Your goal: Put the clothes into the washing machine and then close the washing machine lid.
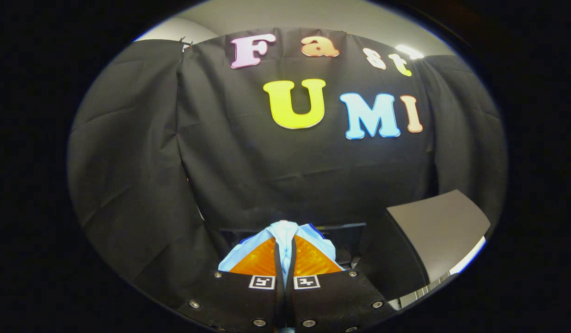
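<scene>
Fingers point(284, 252) pinching light-blue clothes point(285, 233), grey panel point(435, 231) just right, black cloth wall point(220, 162) beyond

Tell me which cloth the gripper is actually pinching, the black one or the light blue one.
The light blue garment, squeezed between the gripper fingers. The black cloth hangs well beyond them as the booth's wall.

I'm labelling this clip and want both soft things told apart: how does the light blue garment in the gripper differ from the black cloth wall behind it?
The light blue garment is pale and bunched up; the black cloth wall is dark and hangs in long folds. The garment is pinched between the fingers of the gripper, while the wall hangs well beyond them, untouched. The garment looks far smaller than the wall. Both are fabric.
</scene>
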`<state>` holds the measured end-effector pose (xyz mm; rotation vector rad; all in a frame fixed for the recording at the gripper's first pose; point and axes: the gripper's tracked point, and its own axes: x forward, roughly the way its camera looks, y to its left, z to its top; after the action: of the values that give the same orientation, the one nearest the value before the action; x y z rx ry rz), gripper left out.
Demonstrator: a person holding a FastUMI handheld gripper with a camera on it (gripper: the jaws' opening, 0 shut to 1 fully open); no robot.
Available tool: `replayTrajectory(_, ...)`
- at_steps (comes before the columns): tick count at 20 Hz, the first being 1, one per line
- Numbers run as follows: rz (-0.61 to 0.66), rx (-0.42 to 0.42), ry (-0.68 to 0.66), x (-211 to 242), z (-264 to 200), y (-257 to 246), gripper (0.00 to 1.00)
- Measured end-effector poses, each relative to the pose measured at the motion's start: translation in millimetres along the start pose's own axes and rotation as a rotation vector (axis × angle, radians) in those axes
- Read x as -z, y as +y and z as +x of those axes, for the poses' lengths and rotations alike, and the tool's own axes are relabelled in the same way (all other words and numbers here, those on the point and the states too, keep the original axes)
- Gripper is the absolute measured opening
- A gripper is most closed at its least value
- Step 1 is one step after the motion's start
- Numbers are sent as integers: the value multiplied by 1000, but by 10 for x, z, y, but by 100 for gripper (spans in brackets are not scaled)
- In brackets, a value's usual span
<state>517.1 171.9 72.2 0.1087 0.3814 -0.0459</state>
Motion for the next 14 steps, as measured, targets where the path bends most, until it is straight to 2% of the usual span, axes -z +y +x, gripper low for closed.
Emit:
replayTrajectory(8,-48,3,229,1173,616,-63,1)
replayTrajectory(14,-59,13,361,1856,913,-204,1)
